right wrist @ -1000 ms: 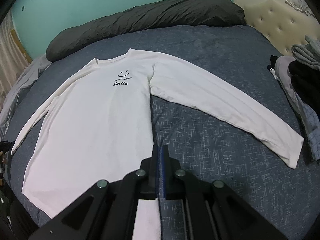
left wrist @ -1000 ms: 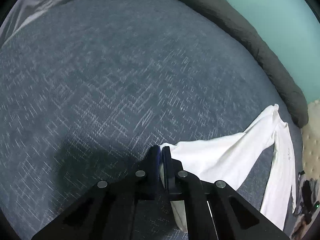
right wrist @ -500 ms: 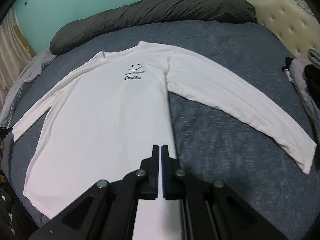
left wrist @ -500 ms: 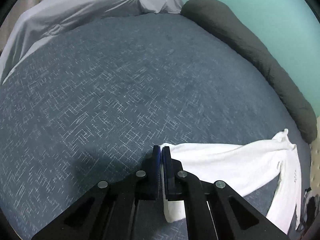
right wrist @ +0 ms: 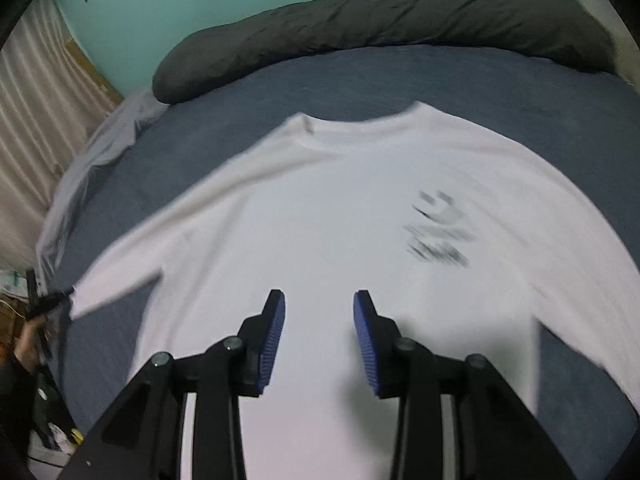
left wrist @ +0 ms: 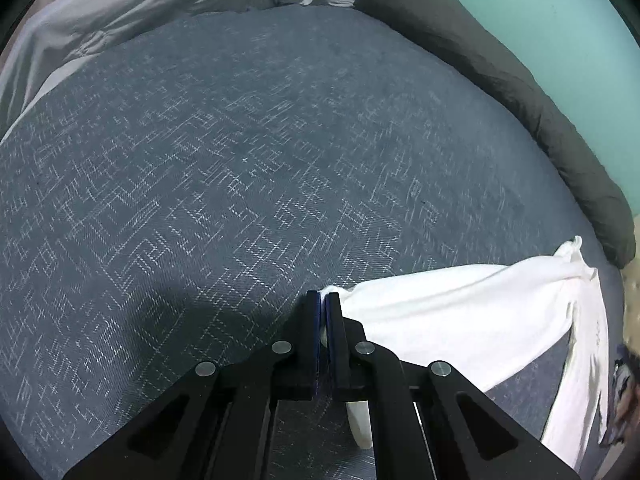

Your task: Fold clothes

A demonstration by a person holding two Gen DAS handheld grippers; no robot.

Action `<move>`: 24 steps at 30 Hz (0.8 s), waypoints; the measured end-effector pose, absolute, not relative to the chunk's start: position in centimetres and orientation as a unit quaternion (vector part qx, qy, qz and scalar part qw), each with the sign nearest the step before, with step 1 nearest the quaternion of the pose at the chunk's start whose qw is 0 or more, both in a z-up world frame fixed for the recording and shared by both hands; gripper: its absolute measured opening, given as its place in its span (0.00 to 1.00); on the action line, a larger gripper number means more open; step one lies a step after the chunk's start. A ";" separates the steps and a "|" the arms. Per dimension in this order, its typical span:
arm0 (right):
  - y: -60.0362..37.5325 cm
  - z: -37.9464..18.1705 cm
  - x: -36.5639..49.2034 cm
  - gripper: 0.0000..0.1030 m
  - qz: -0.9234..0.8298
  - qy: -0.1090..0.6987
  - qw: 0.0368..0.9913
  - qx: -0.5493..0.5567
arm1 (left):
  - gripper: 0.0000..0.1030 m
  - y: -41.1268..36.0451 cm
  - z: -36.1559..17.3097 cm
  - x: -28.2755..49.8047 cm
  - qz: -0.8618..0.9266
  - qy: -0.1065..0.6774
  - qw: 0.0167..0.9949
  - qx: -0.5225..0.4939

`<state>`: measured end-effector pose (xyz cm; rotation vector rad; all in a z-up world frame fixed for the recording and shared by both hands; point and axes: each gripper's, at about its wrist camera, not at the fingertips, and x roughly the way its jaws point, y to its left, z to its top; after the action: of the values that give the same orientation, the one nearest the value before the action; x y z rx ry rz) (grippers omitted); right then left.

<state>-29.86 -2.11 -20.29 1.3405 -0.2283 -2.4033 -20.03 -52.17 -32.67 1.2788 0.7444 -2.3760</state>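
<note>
A white long-sleeved shirt (right wrist: 340, 220) lies flat, front up, on the blue-grey bed cover (left wrist: 200, 160), its dark print (right wrist: 438, 232) blurred. My left gripper (left wrist: 323, 300) is shut on the cuff of the shirt's left sleeve (left wrist: 460, 300), which stretches taut away to the right toward the body. My right gripper (right wrist: 319, 308) hovers over the lower middle of the shirt's body. Its jaws are opening, and nothing is between the blue pads (right wrist: 274, 332). In the right wrist view the far sleeve end (right wrist: 92, 296) meets a dark blurred shape at the left edge.
A long dark grey bolster (right wrist: 380, 20) runs along the teal wall (right wrist: 180, 0) at the bed's far side. A light grey sheet (left wrist: 140, 0) hangs over one bed edge, beside beige curtains (right wrist: 32, 100). Dark clutter (right wrist: 44, 412) sits at the lower left.
My right gripper let go of the shirt's hem, opened, and swept left across the shirt, so the print now sits to its right. My left gripper kept the cuff and shifted a little.
</note>
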 end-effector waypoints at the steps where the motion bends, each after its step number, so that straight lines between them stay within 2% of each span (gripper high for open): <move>1: -2.9 -20.5 -31.7 0.35 -0.852 -0.083 0.194 0.479 | 0.03 -52.1 -32.6 -20.2 -0.837 0.260 0.170 0.451; 13: -14.3 -22.7 -45.6 0.35 -0.840 -0.094 0.205 0.493 | 0.03 -50.6 -33.3 -23.9 -0.841 0.228 0.154 0.466; 21: -19.3 -24.3 -48.4 0.35 -0.842 -0.076 0.219 0.486 | 0.03 -50.1 -33.3 -25.4 -0.844 0.216 0.140 0.471; 24: -20.9 -25.4 -48.7 0.35 -0.838 -0.030 0.214 0.502 | 0.03 -50.1 -33.3 -25.8 -0.844 0.215 0.138 0.471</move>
<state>-48.74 -20.90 -25.39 1.3915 -0.0821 -2.3242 -25.80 -50.11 -33.32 1.3627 0.6224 -2.4423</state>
